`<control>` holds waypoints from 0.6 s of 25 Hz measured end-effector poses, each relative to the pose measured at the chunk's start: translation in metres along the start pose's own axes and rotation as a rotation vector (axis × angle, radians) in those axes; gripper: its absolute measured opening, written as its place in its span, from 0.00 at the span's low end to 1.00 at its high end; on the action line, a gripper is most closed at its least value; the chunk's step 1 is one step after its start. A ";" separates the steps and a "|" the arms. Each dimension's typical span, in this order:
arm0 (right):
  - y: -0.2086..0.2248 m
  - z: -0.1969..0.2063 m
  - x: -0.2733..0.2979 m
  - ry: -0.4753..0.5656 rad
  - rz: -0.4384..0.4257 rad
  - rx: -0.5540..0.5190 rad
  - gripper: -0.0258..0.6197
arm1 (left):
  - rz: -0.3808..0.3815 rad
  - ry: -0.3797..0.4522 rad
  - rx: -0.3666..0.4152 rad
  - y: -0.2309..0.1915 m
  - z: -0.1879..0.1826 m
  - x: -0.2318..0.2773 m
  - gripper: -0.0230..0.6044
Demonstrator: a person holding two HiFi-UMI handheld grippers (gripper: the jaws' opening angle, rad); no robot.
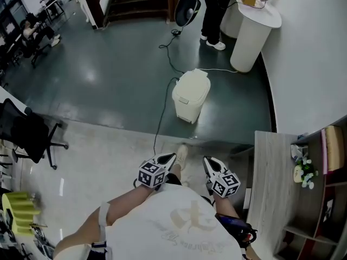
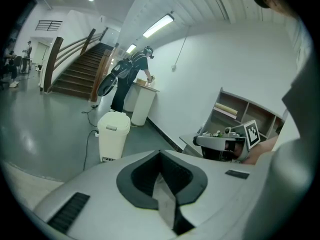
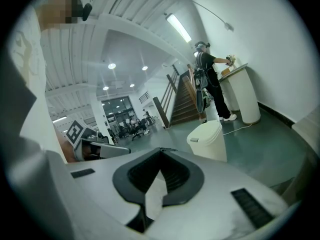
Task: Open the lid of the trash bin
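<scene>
Field notes, left to right.

- Office chair (image 1: 28, 135) at near left, well clear of our path.
- A cable (image 1: 160, 114) runs along the dark floor from the near side up past the left of the bin. Walking in, we could catch a foot on it and stumble, or drag it into the bin.
- Left gripper (image 1: 172, 156) is held close to our body, jaws closed tip to tip with nothing between them.
- Trash bin (image 1: 190, 99) stands ahead on the dark floor, well apart from both grippers, its lid (image 1: 195, 82) down.
  - It looks light, so a sideways or forward shove at the lid would likely slide or tip it rather than open it.
- Right gripper (image 1: 208, 161) is also tucked in, closed and empty.
  - Shut jaws cannot pinch the lid edge, so they could slip off it.
- A person (image 1: 216, 12) stands beyond the bin at far right, beside a white pedestal (image 1: 250, 37). We judge them clear of us.
</scene>
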State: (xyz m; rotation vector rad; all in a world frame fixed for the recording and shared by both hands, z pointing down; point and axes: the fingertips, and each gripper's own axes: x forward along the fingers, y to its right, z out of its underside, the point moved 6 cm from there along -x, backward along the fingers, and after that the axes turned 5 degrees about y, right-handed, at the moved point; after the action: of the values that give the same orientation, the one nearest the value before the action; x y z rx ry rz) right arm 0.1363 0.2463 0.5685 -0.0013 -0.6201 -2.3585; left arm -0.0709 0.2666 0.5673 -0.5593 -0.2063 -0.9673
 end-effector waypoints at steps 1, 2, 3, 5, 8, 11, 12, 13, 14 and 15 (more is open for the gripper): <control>0.004 -0.001 0.000 0.001 0.007 0.002 0.05 | 0.006 -0.002 0.001 0.000 -0.002 0.005 0.06; 0.009 -0.002 -0.001 0.002 0.014 0.004 0.05 | 0.012 -0.003 0.002 0.000 -0.004 0.010 0.06; 0.013 -0.004 0.000 0.003 0.021 0.004 0.05 | 0.018 -0.005 0.004 -0.001 -0.006 0.016 0.06; 0.021 -0.008 0.000 0.009 0.034 0.003 0.05 | 0.032 -0.012 0.006 -0.003 -0.009 0.027 0.06; 0.034 -0.013 0.000 0.012 0.057 0.006 0.05 | 0.056 -0.023 0.013 -0.005 -0.015 0.047 0.06; 0.050 -0.018 0.004 0.004 0.077 0.014 0.05 | 0.076 -0.026 0.021 -0.008 -0.027 0.066 0.06; 0.055 -0.019 0.007 0.000 0.080 0.016 0.05 | 0.077 -0.028 0.020 -0.010 -0.030 0.072 0.06; 0.060 -0.021 0.010 -0.004 0.079 0.018 0.05 | 0.076 -0.030 0.019 -0.013 -0.034 0.078 0.06; 0.064 -0.024 0.014 -0.008 0.078 0.019 0.05 | 0.075 -0.033 0.017 -0.016 -0.037 0.084 0.06; 0.068 -0.026 0.018 -0.012 0.076 0.019 0.05 | 0.075 -0.036 0.016 -0.019 -0.040 0.091 0.06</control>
State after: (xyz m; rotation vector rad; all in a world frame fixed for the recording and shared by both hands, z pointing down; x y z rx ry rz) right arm 0.1693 0.1790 0.5780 -0.0303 -0.6369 -2.2810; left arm -0.0389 0.1713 0.5772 -0.5667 -0.2232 -0.8823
